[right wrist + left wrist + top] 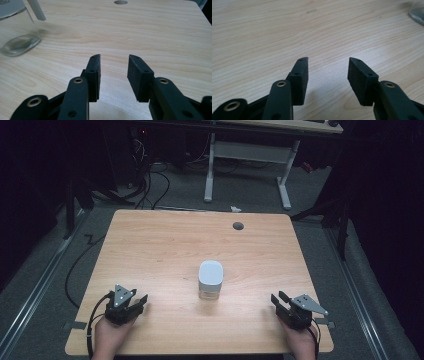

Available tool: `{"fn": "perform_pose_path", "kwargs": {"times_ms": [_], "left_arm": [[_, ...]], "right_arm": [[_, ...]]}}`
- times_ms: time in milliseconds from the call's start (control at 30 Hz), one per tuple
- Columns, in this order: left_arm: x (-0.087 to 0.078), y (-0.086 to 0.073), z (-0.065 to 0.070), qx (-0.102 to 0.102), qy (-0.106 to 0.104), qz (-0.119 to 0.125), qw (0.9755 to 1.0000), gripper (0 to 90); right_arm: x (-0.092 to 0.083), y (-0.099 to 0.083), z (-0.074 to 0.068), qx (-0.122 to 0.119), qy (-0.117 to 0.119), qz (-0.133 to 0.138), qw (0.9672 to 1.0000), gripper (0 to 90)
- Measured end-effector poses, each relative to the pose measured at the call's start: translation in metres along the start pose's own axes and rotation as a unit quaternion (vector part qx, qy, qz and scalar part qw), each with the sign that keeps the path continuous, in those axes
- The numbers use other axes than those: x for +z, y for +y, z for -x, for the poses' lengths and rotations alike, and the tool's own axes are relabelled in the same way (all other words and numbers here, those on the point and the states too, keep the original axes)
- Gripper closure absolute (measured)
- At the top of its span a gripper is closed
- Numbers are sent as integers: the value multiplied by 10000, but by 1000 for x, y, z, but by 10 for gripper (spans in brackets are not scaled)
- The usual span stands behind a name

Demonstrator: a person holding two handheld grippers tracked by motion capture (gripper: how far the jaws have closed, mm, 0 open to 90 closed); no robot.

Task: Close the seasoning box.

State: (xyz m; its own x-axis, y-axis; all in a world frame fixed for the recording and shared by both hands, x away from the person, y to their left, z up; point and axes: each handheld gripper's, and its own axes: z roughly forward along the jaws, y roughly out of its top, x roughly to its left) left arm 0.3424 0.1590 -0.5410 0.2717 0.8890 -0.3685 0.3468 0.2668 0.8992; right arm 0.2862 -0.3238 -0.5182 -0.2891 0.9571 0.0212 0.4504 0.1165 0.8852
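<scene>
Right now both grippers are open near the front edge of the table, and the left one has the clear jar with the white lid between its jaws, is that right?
Not quite. The left gripper holds nothing: in the left gripper view its jaws stand apart over bare wood. The clear jar with the white lid stands alone mid-table, apart from both grippers, as the high view shows. The rest holds: both are open, the right gripper too, near the table's front edge.

A light wooden counter carries a clear glass jar with a white lid near its middle; a round dark hole sits near its far edge.
</scene>
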Motion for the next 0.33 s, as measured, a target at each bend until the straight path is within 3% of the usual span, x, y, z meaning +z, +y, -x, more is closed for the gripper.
{"fn": "perform_pose_path", "kwargs": {"times_ms": [133, 333], "left_arm": [[0, -1, -1, 41, 1, -27, 10000, 510], [-3, 2, -5, -68, 3, 39, 10000, 511]], "right_arm": [[4, -1, -2, 8, 37, -77, 10000, 629], [6, -1, -6, -51, 44, -87, 9999, 628]]}}
